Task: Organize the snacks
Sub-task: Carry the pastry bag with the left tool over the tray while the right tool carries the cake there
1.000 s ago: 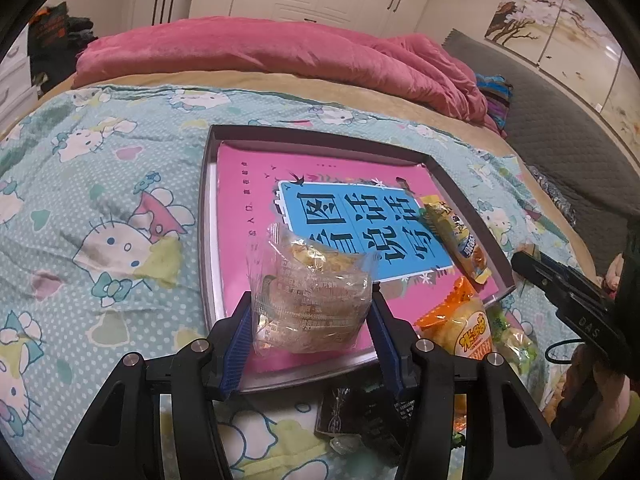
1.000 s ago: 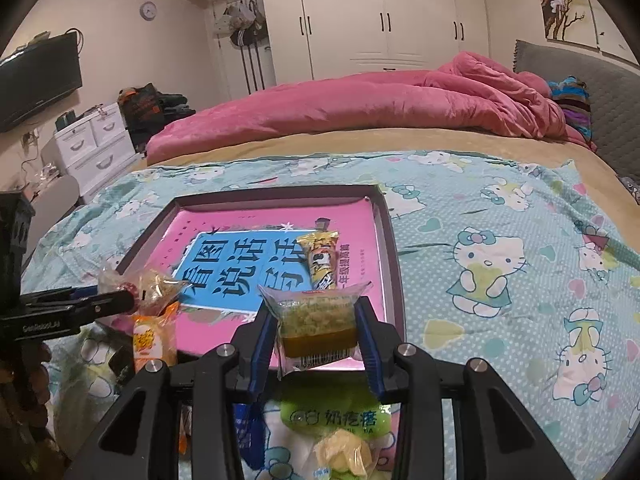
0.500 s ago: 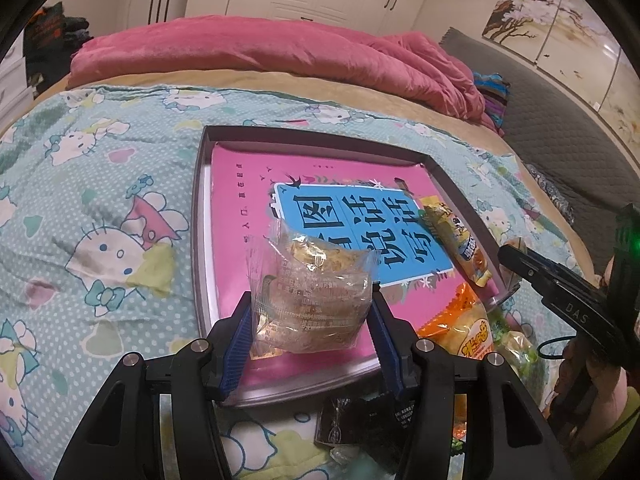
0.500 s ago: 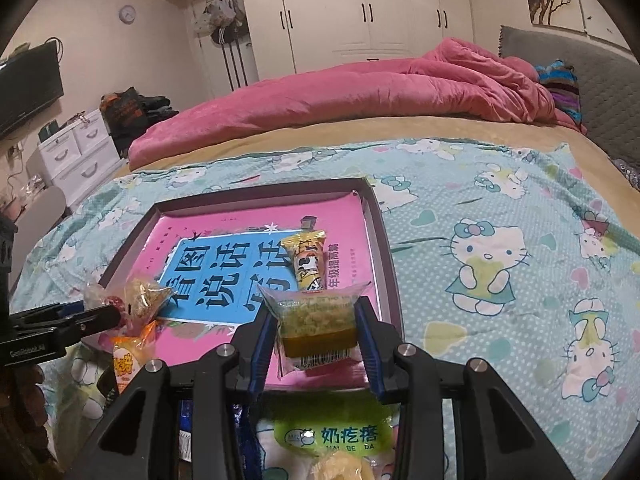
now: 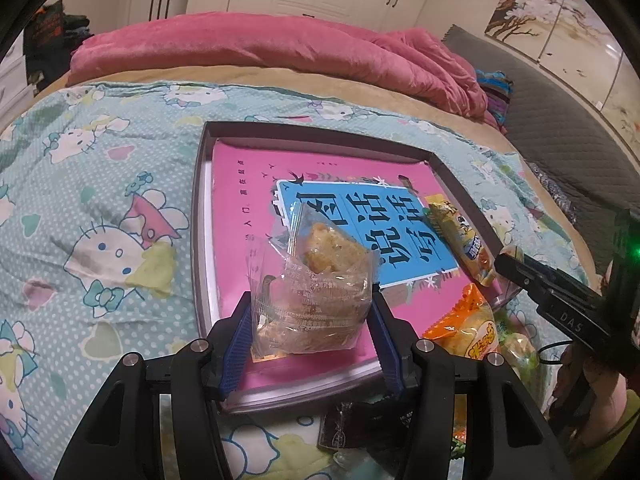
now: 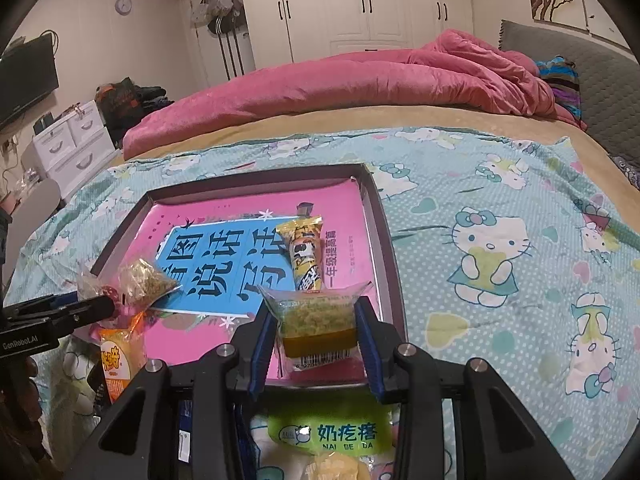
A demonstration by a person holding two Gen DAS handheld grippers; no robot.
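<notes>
Tilted further up since a second ago: clear cake packet (image 5: 316, 280) in the left gripper (image 5: 312, 308), one corner now pointing far and the pale cake showing high inside. Carried in over the tray's near left corner, too, as seen from the right wrist. Right side hardly changed.

Blue ribbed fingers (image 5: 236, 340) of the left gripper clamped on the crinkly, printed film of that packet, held above the near edge of the tray (image 5: 198, 220). Right gripper (image 6: 314, 312) likewise closed, fingers (image 6: 260, 344) pressing both sides of a small clear pouch (image 6: 316, 320): crumbly yellow-green filling over a darker base, barcode at the bottom, hanging over the tray's near right corner.

Just beyond, inside the tray, a glossy yellow stick packet (image 6: 306, 252) lying lengthwise near the right wall. Under it, a flat pink book cover (image 5: 240, 200) with a blue panel of large black characters, filling the shallow, dark-rimmed rectangular tray.

Near the tray, on the bed: shiny orange snack bag (image 5: 472, 328), green pouch (image 6: 328, 432) with white lettering, dark crumpled wrapper (image 5: 348, 424).

Underneath, a quilted turquoise cartoon-cat bedsheet (image 5: 100, 200), dotted and soft. Far off, a plush pink duvet (image 6: 360, 80) bunched across the bed, grey padded headboard (image 6: 580, 60) to the right. White wardrobe doors (image 6: 360, 0) along the far wall, round clock (image 6: 123, 4), white drawers (image 6: 72, 140) and a dark screen (image 6: 24, 76) to the left.
</notes>
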